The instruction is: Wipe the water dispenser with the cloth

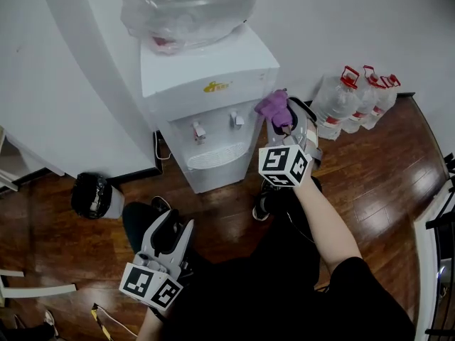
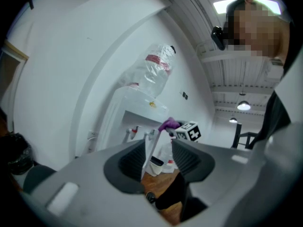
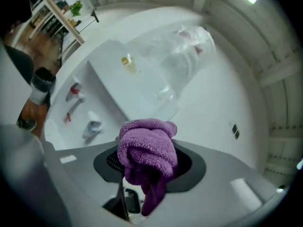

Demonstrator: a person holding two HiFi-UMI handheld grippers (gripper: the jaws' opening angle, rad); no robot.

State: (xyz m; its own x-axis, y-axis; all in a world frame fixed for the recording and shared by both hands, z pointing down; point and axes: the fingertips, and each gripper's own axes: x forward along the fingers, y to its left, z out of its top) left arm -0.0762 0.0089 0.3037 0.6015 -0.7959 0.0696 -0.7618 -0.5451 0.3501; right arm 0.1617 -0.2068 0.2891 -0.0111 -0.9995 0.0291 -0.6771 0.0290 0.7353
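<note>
Closest in, bottom left, the left gripper (image 1: 179,220) (image 2: 158,150) hangs low over the wooden floor (image 1: 370,176), just in front of the person's dark trousers. Its jaws are a narrow gap apart and there's nothing between them; its own view just looks through the slot at the floor and the machine beyond.

A bit further out on the right, the right gripper (image 1: 284,123) (image 3: 147,162) is held out on a bare forearm with its marker cube facing up. It's clamped on the purple cloth (image 1: 274,109) (image 3: 147,152). The cloth is bunched into a wad above the jaws, with a tail hanging down below them.

The cloth sits right at the front right corner of the white water dispenser (image 1: 206,77) (image 3: 118,79), about level with the taps. I honestly can't tell if it's touching the casing or just off it.

The dispenser has a red tap (image 1: 197,129) on the left, a blue tap (image 1: 237,119) on the right and a drip tray (image 1: 217,155) under them. An upturned water bottle (image 1: 188,6) wrapped in clear plastic sits on top.

There's a black bin (image 1: 92,194) on the floor to the dispenser's left. Far right, a row of spare water jugs (image 1: 355,98) with red caps stands against the wall.
</note>
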